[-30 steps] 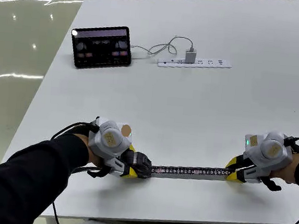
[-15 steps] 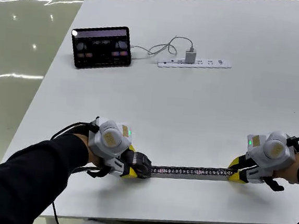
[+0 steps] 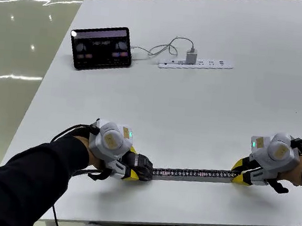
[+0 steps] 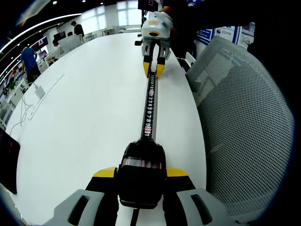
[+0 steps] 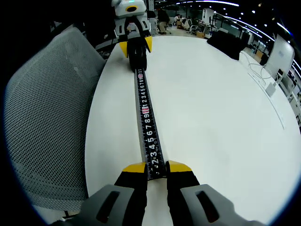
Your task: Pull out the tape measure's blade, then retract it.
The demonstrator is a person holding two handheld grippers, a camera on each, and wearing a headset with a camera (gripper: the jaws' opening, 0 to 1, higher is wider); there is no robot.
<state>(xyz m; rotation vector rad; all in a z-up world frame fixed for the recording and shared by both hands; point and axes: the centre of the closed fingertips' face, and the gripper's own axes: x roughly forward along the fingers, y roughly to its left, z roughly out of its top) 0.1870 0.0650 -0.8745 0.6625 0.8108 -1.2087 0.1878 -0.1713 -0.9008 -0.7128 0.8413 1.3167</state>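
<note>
- a white table (image 3: 193,116) is seen from above. a tablet (image 3: 101,47) is propped at its far left, and a cable runs from beside the tablet to a power strip (image 3: 196,63) further right.
- near the front edge, on the left, the left gripper (image 3: 129,172) is held low over the table. its jaws are clenched on the sides of the tape measure's case (image 3: 142,166).
- in the left gripper view the black case (image 4: 141,172) is seen wedged between the yellow-tipped jaws, down at the table surface.
- from the case the blade (image 3: 193,174) is drawn out to the right. it lies flat and straight along the table with its numbers facing up.
- on the right, the right gripper (image 3: 239,177) is closed on the blade's free end. in the right gripper view the low numbers of the blade (image 5: 145,108) are seen pinched between the jaws.
- progress, as judged: the pull-out looks done or nearly done, since the two grippers are well apart with the blade stretched between them. the retraction is left to do, as the blade has not yet been let back into the case.
</note>
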